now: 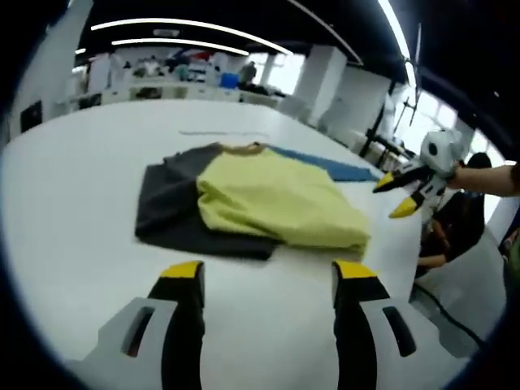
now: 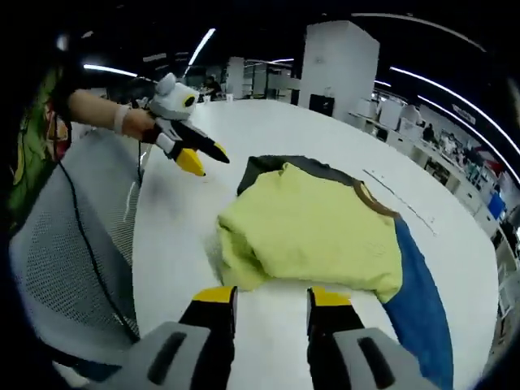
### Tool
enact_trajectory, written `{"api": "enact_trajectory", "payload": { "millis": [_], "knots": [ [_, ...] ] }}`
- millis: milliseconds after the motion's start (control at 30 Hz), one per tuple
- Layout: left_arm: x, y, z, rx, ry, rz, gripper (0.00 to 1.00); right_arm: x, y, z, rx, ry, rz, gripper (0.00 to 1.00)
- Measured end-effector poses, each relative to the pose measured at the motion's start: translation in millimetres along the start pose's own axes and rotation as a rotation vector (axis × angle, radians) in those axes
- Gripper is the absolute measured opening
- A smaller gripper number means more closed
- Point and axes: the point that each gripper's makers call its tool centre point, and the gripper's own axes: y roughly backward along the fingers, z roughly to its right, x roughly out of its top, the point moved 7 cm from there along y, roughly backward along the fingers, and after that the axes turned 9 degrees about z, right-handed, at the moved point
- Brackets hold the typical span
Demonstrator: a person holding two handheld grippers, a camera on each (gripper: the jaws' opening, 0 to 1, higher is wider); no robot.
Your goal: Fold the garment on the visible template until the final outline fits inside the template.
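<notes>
While both claws hover empty, jaws apart, the left claw (image 1: 268,272) and right claw (image 2: 272,297) face the folded yellow garment (image 1: 276,203), which lies on the dark template (image 1: 166,199) over a blue sheet (image 2: 422,301) on the white worktop (image 1: 73,187).

Open-plan office: white desks (image 1: 162,91), strip ceiling lights (image 1: 179,24), pillars (image 2: 340,65)
</notes>
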Motion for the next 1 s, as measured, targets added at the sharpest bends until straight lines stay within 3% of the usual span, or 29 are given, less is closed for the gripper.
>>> {"api": "enact_trajectory", "payload": {
  "millis": [33,133,167,233,333,833,1000],
  "knots": [
    [-0.2,-0.2,0.4,0.0,0.003,0.001,0.59,2.4,-1.4,-1.4,0.01,0.012,0.004,0.33],
    [0.2,-0.1,0.9,0.003,0.011,0.01,0.59,21.7,-14.5,-9.4,0.042,0.246,-0.016,0.33],
    [0.2,0.3,0.8,0.005,0.013,0.012,0.59,24.7,-18.2,-13.0,0.065,0.287,-0.012,0.33],
    [-0.1,1.6,0.1,0.01,0.016,0.014,0.59,28.2,-27.2,-20.7,0.103,0.306,-0.013,0.34],
    [-0.4,4.6,-2.4,0.02,0.024,0.018,0.59,27.9,-38.2,-24.7,0.128,0.407,-0.043,0.33],
    [-5.9,11.7,-4.9,0.016,0.009,0.0,0.62,21.1,-55.1,-23.8,0.135,0.448,-0.079,0.23],
    [-5.9,13.4,-5.3,0.012,-0.004,-0.007,0.62,20.1,-58.0,-24.6,0.143,0.437,-0.094,0.13]
  ]
}}
